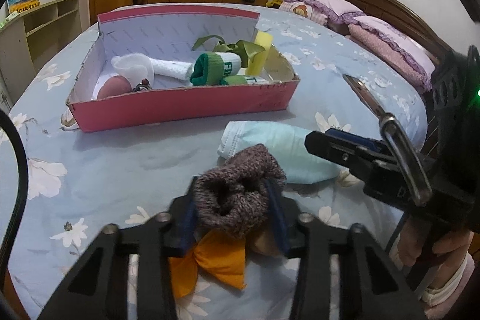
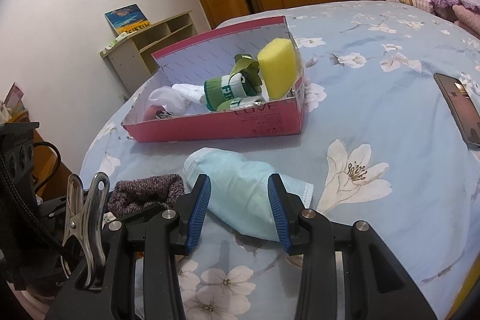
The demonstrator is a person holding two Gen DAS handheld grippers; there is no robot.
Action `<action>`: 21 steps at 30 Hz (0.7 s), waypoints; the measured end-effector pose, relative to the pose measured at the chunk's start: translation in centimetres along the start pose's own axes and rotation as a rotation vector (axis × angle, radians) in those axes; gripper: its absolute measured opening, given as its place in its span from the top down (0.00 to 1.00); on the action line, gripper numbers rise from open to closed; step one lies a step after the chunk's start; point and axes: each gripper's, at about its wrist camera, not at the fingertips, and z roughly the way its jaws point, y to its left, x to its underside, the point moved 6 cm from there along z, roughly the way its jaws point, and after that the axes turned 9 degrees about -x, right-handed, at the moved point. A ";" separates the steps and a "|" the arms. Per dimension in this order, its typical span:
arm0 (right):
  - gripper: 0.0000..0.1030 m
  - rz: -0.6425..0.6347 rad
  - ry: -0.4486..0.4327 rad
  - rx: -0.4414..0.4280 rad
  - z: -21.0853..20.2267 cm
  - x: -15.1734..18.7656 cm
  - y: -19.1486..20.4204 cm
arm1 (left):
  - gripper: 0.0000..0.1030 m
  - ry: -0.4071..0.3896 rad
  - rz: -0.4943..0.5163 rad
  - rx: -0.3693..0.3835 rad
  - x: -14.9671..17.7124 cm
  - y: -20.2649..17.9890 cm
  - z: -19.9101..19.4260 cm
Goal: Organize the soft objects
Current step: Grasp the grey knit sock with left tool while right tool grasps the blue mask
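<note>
A brown knitted sock [image 1: 237,194], rolled up, sits between the blue pads of my left gripper [image 1: 232,215], which is shut on it just above the bedspread. An orange cloth [image 1: 213,263] lies under it. A light blue face mask [image 2: 246,188] lies flat on the bed, and my right gripper [image 2: 240,209] is open astride it, the pads not pressing on it. The knitted sock [image 2: 147,194] shows to the left of the mask. Beyond stands a pink cardboard box [image 1: 180,108] holding white and green socks, a green ribbon and a yellow sponge [image 2: 276,71].
A phone [image 2: 459,110] lies on the bedspread to the right. Pillows [image 1: 390,44] and a dark headboard are at the far right. A low shelf [image 1: 39,29] and wooden wardrobes stand beyond the bed. A metal clip [image 2: 87,215] hangs off the left gripper.
</note>
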 end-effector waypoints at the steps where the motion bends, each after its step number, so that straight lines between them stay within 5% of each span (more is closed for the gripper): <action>1: 0.60 0.001 0.000 0.000 0.0 0.0 0.0 | 0.71 -0.002 -0.005 0.006 0.0 0.0 -0.1; 5: 0.60 0.002 0.002 0.001 0.0 0.1 0.0 | 0.77 -0.019 -0.024 0.024 -0.3 0.4 -0.7; 19: 0.60 -0.018 0.011 0.027 0.3 0.1 0.1 | 0.77 -0.111 -0.163 -0.033 -2.1 5.0 -3.3; 21: 0.53 -0.027 0.010 0.050 0.3 0.0 0.0 | 0.77 -0.113 -0.173 -0.035 -2.0 5.4 -3.4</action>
